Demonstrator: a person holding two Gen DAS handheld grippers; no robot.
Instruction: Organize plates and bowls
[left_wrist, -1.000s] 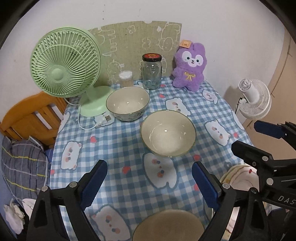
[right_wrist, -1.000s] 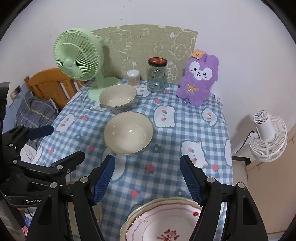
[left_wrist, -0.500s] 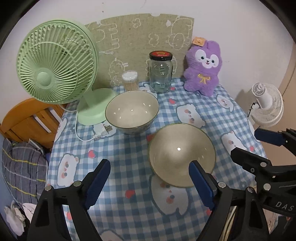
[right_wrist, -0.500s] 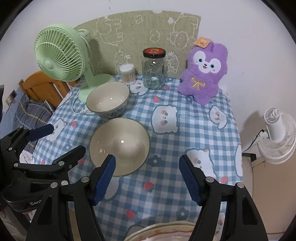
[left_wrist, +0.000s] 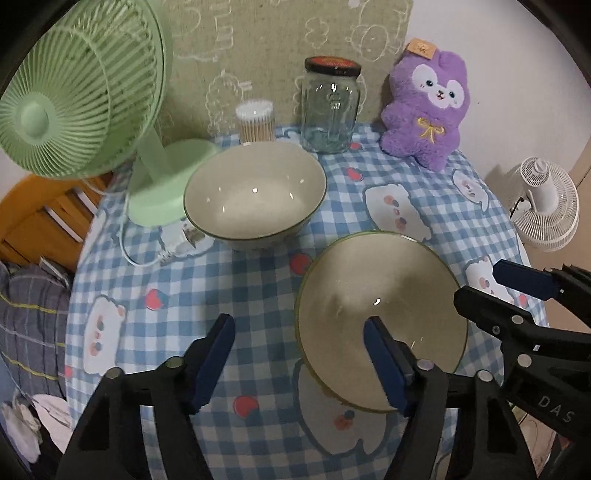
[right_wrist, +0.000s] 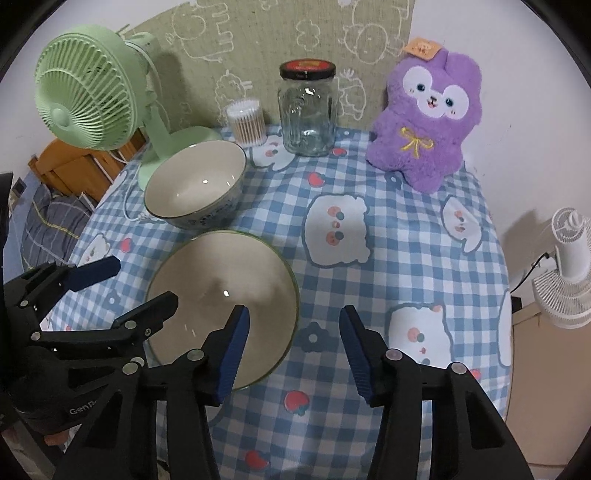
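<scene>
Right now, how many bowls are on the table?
2. A deep bowl sits beside the green fan's base; a wider bowl sits nearer, in front of both grippers. More dishes may lie below the frame.

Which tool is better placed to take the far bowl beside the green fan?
Left. The far bowl lies ahead of the left tool; from the right tool it sits off left, past the near bowl. Both tools' jaws have just been closing, each astride the near bowl's rim.
</scene>
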